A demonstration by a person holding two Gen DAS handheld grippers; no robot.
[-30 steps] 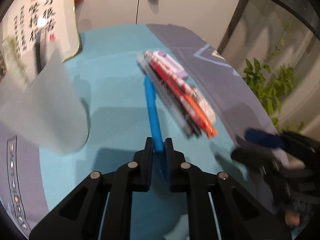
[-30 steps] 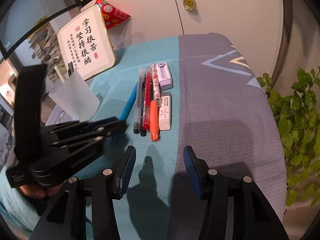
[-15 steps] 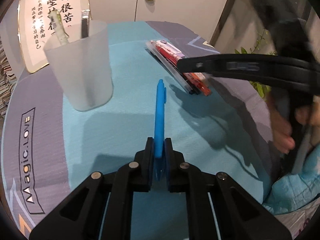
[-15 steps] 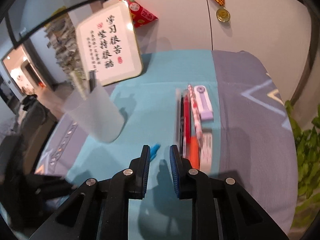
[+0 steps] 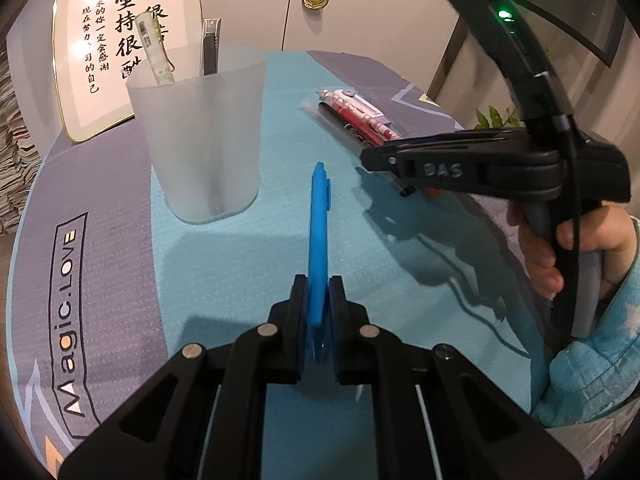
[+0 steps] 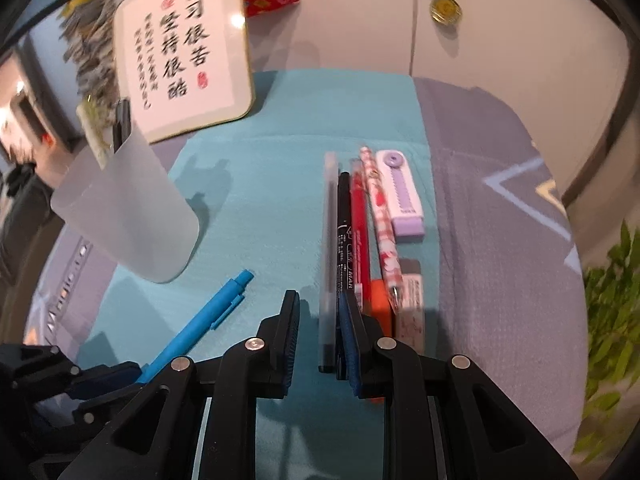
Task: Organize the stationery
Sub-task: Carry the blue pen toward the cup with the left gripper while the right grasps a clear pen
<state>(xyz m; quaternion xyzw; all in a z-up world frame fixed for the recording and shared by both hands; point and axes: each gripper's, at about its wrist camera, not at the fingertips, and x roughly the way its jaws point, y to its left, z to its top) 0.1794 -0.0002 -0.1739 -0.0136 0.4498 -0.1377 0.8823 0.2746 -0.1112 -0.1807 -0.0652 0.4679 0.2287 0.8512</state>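
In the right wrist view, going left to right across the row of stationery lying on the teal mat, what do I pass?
Clear grey pen → black marker → red pen → pink patterned pen → purple eraser.

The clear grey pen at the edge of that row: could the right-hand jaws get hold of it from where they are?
Probably yes. The right gripper is open, and the grey pen already lies between its jaws, against the right one. The black marker lies tight beside it, so a clean single pick may be tricky.
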